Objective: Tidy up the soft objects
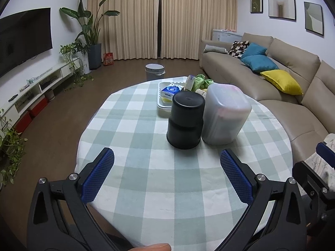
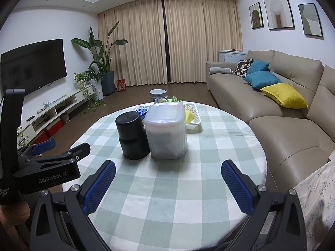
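Observation:
A white tray (image 1: pixel 162 105) at the far side of the round checked table (image 1: pixel 146 167) holds a blue tissue pack (image 1: pixel 170 91), a green cloth (image 1: pixel 202 81) and other soft items; it also shows in the right wrist view (image 2: pixel 195 123). In front of it stand a black cylinder container (image 1: pixel 185 121) and a translucent grey bin (image 1: pixel 225 113), both upside down. My left gripper (image 1: pixel 167 169) is open and empty over the near table. My right gripper (image 2: pixel 168 179) is open and empty too. The left gripper shows at the left of the right wrist view (image 2: pixel 45 146).
A beige sofa (image 2: pixel 282 113) with blue and yellow cushions runs along the right. A white bucket (image 1: pixel 155 71) stands on the floor beyond the table. A TV, a low white cabinet and plants line the left wall.

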